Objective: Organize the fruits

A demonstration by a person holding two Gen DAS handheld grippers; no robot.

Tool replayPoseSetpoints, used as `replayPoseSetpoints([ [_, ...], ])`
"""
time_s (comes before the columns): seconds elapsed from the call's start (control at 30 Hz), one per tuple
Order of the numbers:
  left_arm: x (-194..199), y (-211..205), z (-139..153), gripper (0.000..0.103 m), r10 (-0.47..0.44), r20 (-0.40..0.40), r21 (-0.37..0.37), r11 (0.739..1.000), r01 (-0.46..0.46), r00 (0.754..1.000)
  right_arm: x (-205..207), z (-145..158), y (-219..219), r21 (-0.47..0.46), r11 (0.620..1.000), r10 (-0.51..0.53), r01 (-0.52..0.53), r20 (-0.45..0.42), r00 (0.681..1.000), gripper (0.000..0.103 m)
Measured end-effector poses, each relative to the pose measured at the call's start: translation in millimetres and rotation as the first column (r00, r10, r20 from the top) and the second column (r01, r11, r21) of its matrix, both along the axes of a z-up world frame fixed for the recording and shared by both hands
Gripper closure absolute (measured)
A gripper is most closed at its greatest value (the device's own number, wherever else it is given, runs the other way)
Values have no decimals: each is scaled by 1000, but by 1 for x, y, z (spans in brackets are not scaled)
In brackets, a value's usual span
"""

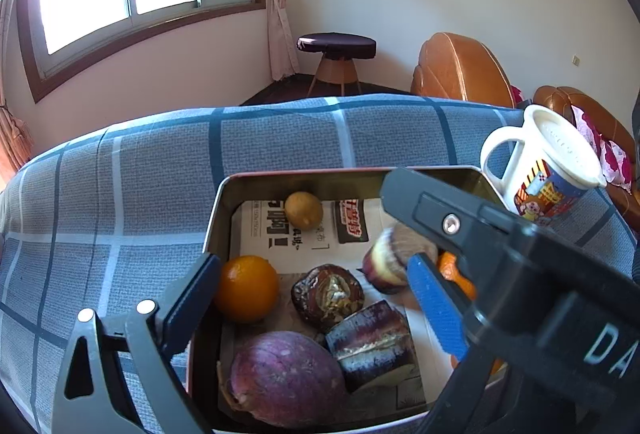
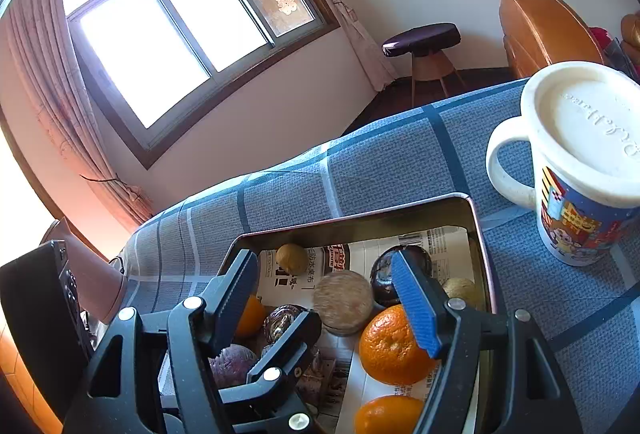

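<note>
A: Hovering both claws over the tin (image 2: 478,234). Our right gripper (image 2: 328,298) is spread wide, nothing between its fingers; a blurred round fruit (image 2: 343,301) sits in the gap just beyond them, an orange (image 2: 390,346) against the right finger.

B: Left gripper (image 1: 308,298) is released too, empty. Another orange (image 1: 246,288) touches its left finger; the purple onion (image 1: 286,378) lies just below the gap. Mug (image 2: 580,170) stands right of the tin.

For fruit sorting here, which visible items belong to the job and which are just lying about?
Job items:
- metal tin
- oranges
- small yellow-brown fruit
- purple fruit
- left claw and right claw, both open

Lying about:
- lidded cartoon mug
- stool
- plaid cloth
</note>
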State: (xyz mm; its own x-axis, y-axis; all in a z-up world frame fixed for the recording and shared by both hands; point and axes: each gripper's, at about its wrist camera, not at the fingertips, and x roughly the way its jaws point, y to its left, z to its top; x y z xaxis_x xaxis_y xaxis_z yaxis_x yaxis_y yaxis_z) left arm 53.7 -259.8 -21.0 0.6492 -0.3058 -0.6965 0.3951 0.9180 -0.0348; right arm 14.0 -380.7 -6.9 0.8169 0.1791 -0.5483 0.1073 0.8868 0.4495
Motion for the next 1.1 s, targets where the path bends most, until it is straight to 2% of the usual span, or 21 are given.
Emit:
replayPoseSetpoints([
  [0.1,-4,4,0,3,-7,-21,-13,1000,7,1000,-8,7,2,-26,999,-23,24,32,999,32],
  [0.2,-10,12,2,3,-14,-36,-44,999,12,999,-22,17,7,-123,986,-106,117,91,990,32],
  [0.3,-19,19,5,3,-8,-10,-80,997,7,1000,-37,26,16,-252,938,-195,238,186,963,30],
  [0.4,-34,23,6,3,26,66,-65,998,-22,997,-51,27,20,-316,888,-257,334,263,930,16],
  [0.5,-49,28,6,3,82,187,-25,997,-79,979,-58,26,18,-322,876,-272,358,284,920,16],
  [0.53,-51,30,6,2,92,202,-19,996,-90,975,-59,24,18,-318,878,-273,358,282,920,16],
  [0.67,-54,46,11,1,158,224,-54,987,-149,962,-65,22,21,-340,872,-266,352,274,924,16],
  [0.8,-56,59,13,0,195,213,-101,979,-177,957,-77,24,29,-366,857,-258,363,304,917,16],
  [1.1,-83,66,19,0,184,290,-96,982,-163,939,-111,25,38,-369,847,-263,382,334,905,16],
])
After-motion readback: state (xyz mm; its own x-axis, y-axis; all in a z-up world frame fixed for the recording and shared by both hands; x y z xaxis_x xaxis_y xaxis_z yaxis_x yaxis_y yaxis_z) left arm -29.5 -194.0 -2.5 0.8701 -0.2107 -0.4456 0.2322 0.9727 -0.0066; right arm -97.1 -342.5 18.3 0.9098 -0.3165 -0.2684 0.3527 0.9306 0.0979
